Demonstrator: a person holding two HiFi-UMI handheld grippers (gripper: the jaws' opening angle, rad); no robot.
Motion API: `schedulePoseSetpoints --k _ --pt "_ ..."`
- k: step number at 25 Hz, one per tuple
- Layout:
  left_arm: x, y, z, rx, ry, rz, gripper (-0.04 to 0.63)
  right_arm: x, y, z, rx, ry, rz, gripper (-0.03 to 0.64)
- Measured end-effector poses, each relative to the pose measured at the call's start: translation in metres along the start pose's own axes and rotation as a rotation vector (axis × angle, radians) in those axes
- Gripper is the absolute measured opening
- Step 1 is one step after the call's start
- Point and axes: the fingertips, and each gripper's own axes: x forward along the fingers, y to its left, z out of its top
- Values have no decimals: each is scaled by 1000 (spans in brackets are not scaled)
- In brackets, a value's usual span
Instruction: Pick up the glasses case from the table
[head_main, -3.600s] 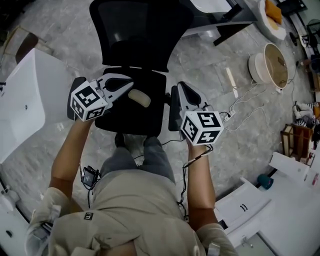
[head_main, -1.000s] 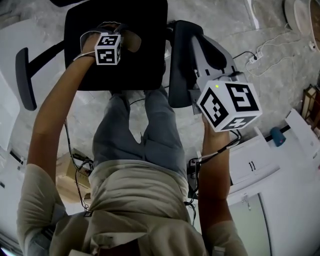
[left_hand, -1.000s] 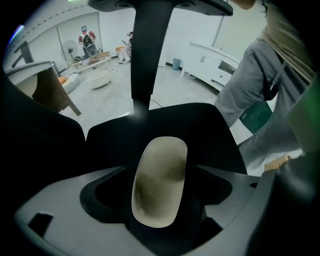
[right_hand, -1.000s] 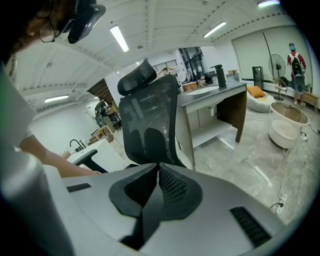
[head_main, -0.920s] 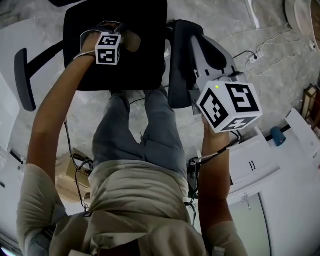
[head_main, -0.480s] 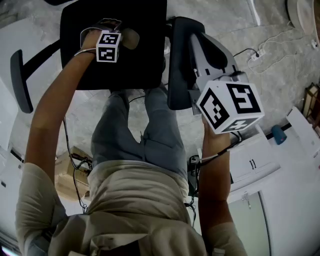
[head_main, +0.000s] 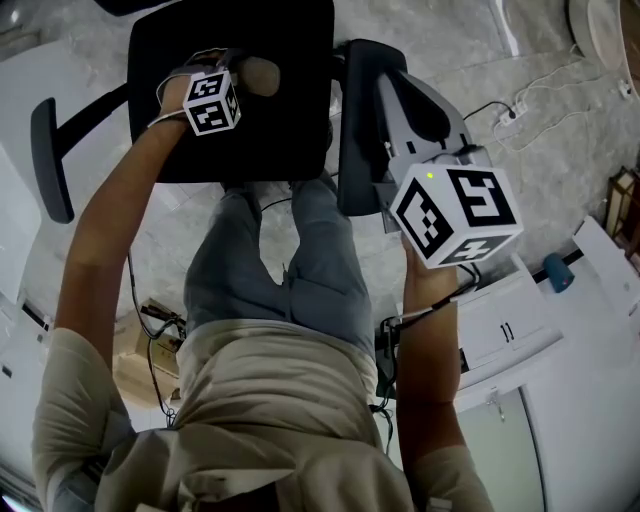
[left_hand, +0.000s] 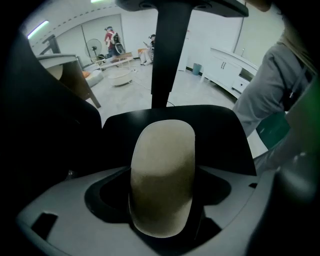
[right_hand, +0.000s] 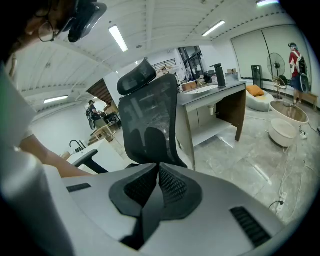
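Grasp looks made: upper left, our left gripper (head_main: 238, 73) clamps the glasses case (head_main: 259, 76), perhaps resting on the chair seat (head_main: 290, 125); next we lift straight up. Our right gripper (right_hand: 159, 168) sits closed, empty.

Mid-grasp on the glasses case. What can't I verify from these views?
- Head view: the jaws of the left gripper are hidden under its marker cube; only one end of the glasses case shows.
- Left gripper view: the case's near end sinks between the jaws, hiding pad contact.
- Both views: whether the case rests on the chair seat or is clear of it.
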Motion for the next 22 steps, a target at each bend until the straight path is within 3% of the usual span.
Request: schedulePoseSetpoints --k 6,18,22 --pt "-48 17 16 -160 -128 111 382 -10 16 16 -9 -24 6 28" --pt "-198 34 36 -307 -342 330 383 -49 77 56 -65 -83 33 28" --pt "-261 37 46 -312 -392 398 383 -69 101 75 -77 -103 48 28"
